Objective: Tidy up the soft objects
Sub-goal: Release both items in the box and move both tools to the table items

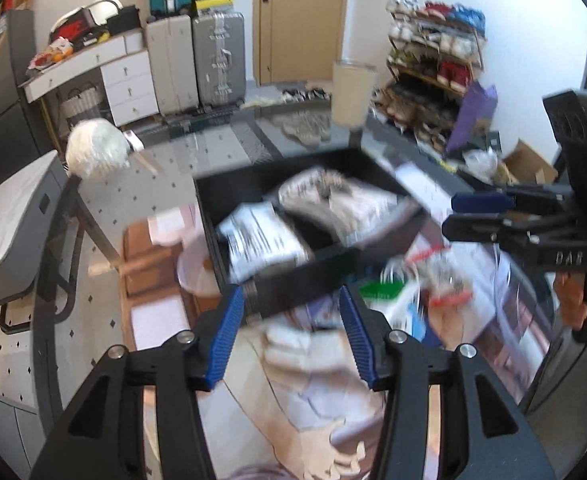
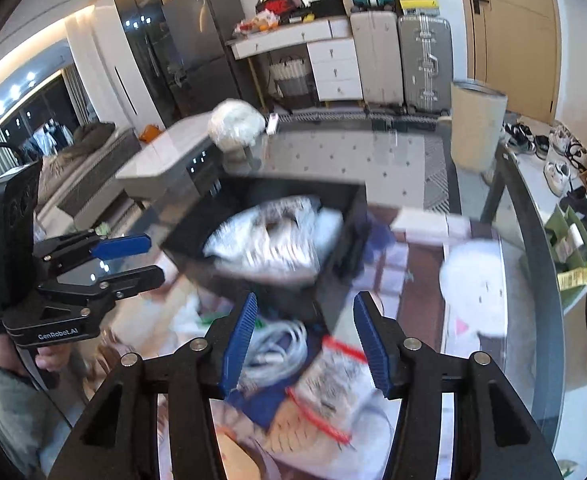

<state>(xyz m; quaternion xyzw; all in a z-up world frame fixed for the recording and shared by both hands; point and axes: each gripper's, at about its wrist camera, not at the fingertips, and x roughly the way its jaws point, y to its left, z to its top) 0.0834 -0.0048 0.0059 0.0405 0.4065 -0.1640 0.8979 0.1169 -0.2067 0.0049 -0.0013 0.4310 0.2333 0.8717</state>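
In the left wrist view, a white fluffy ball (image 1: 97, 148) sits at the upper left on the glass worktop (image 1: 221, 140). Toward the centre lies a black tray (image 1: 293, 276) holding two soft packets in clear wrap, blurred: a white one with dark print (image 1: 261, 240) at its left, and a grey-and-white one (image 1: 345, 200) to its right. At bottom centre the left tool (image 1: 291, 336) has its blue fingers spread with nothing between them, above pale bundles outside the tray. Right of it lies a bag with red edges (image 1: 441, 276), and the right tool (image 1: 473, 212) shows at the far right edge. In the right wrist view the right tool (image 2: 305, 340) at bottom centre is likewise spread and empty, over a coil of white cord (image 2: 277, 344) and a red-edged bag (image 2: 333, 384); a white plush (image 2: 473, 288) lies at the right.
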